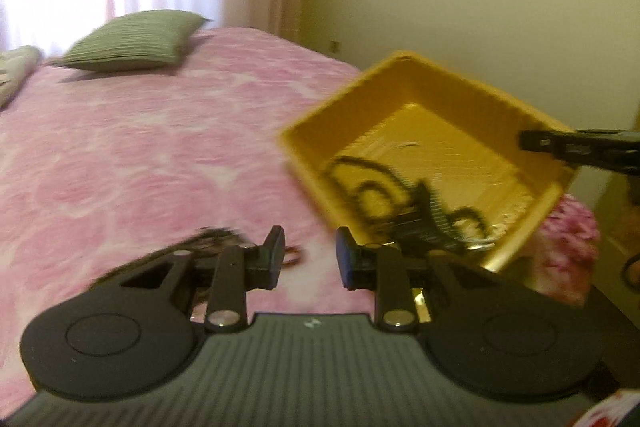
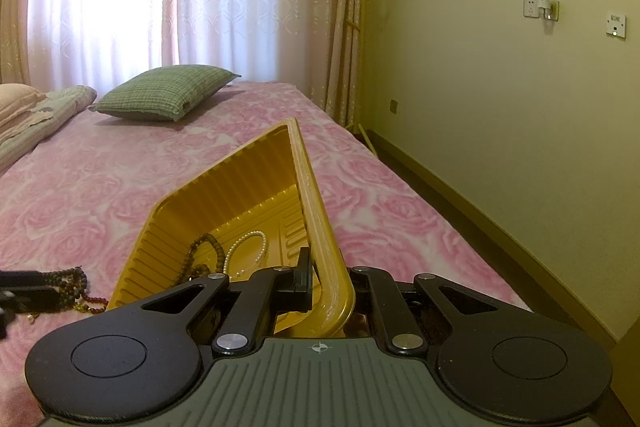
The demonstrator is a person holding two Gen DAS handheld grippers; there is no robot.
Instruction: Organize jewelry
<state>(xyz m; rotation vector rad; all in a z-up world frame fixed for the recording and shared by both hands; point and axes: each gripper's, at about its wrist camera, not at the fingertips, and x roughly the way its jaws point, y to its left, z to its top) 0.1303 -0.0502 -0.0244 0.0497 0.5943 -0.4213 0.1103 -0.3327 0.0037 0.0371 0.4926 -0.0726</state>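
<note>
A yellow plastic tray (image 2: 224, 195) is tilted up off the pink bed, and my right gripper (image 2: 330, 283) is shut on its near rim. Inside it lie a brown bead strand (image 2: 204, 255) and a white pearl necklace (image 2: 248, 251). In the left wrist view the tray (image 1: 400, 83) is at the right, with blurred dark strands (image 1: 372, 195) in its low corner and the right gripper (image 1: 534, 143) on its rim. My left gripper (image 1: 310, 259) stands open over the bedspread, nothing between its fingers. A dark bead pile (image 1: 216, 239) and a small reddish ring (image 1: 294, 255) lie just beyond it.
The pink rose bedspread (image 1: 140, 155) stretches back to a green pillow (image 2: 168, 93) and folded bedding (image 2: 36, 119) under a curtained window. The bed's right edge drops beside a yellow wall (image 2: 500, 107). Dark and red beads (image 2: 72, 287) lie on the bed left of the tray.
</note>
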